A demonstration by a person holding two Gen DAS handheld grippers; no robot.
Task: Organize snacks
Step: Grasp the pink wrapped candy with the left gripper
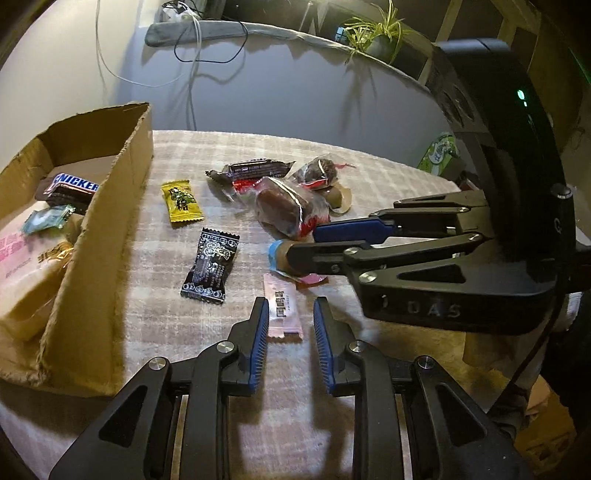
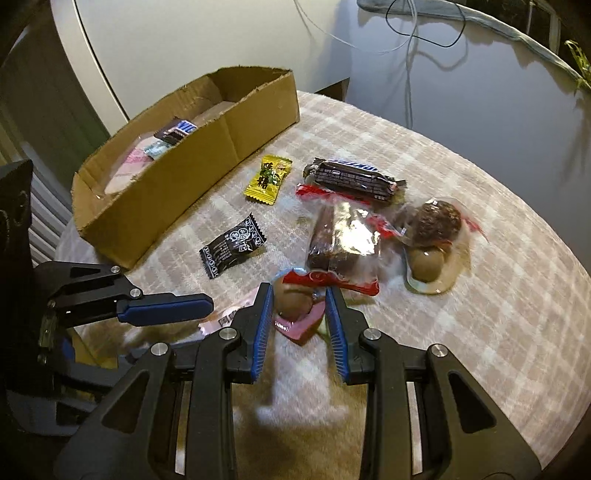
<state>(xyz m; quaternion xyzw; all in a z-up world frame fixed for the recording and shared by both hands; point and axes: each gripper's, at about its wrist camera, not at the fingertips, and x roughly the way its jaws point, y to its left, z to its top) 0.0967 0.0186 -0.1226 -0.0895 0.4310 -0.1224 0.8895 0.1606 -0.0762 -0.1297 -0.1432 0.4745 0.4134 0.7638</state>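
Note:
Snacks lie on a checked cloth: a yellow candy (image 1: 182,201) (image 2: 268,180), a black candy (image 1: 211,266) (image 2: 233,244), a dark Snickers bar (image 1: 253,170) (image 2: 351,178), a brown cake in clear wrap (image 1: 282,210) (image 2: 341,238), and a pink packet (image 1: 282,314). My left gripper (image 1: 290,325) is open, its fingers either side of the pink packet. My right gripper (image 2: 298,315) (image 1: 301,243) has its fingers around a small round chocolate in a pink and blue wrapper (image 2: 293,304) (image 1: 280,254). A cardboard box (image 1: 92,236) (image 2: 173,173) at left holds a Snickers (image 1: 70,184) and other packets.
A round dark cake in wrap (image 2: 437,221) (image 1: 319,170) and a chocolate dome in a clear cup (image 2: 428,264) lie at the right of the pile. Cables (image 1: 207,44) and a potted plant (image 1: 376,33) are behind the table. A green packet (image 1: 439,151) is at far right.

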